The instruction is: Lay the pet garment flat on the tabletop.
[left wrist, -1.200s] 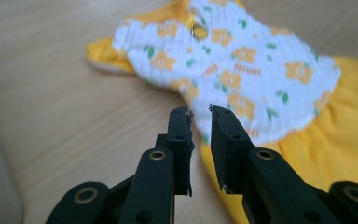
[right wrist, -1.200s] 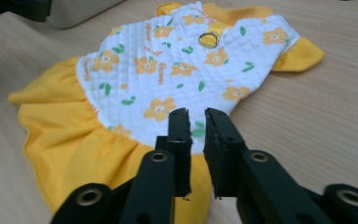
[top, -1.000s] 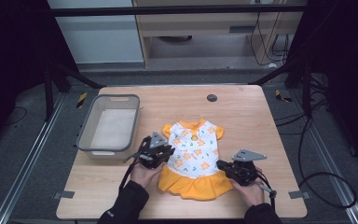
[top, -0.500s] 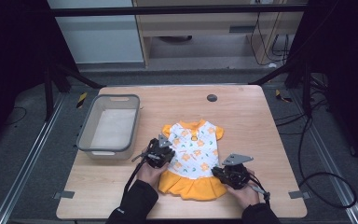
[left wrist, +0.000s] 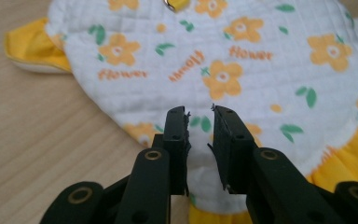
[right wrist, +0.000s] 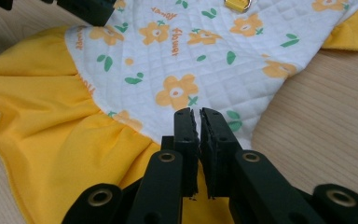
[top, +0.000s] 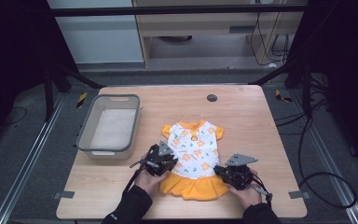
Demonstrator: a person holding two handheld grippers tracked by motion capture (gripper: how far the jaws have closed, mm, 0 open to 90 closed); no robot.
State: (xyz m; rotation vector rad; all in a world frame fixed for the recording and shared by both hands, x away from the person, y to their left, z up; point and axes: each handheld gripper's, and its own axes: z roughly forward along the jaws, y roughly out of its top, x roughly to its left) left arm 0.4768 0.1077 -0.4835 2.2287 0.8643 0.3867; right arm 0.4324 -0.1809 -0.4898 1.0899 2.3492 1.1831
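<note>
Dress [top: 193, 154] front and centre, folks: a little quilted white one with orange flowers and a yellow skirt, lying flat on the wooden table [top: 256, 121], collar toward the far edge. We start at our left gripper [left wrist: 199, 122], and its jaws stand apart with a clear gap, poised over the white fabric at the waist edge on that side, nothing pinched between them. Over to our right gripper [right wrist: 198, 122]: jaws nearly together, just a sliver of a gap, sitting right where the white bodice meets the yellow gathers; whether any cloth is caught in there, we cannot tell. From the high view, both grippers flank the waist, the left [top: 161, 157] on one side, the right [top: 235, 173] on the other, a hand behind each. Further out, a grey plastic bin [top: 93, 125] sits on the table to the left, well apart from the dress.
</note>
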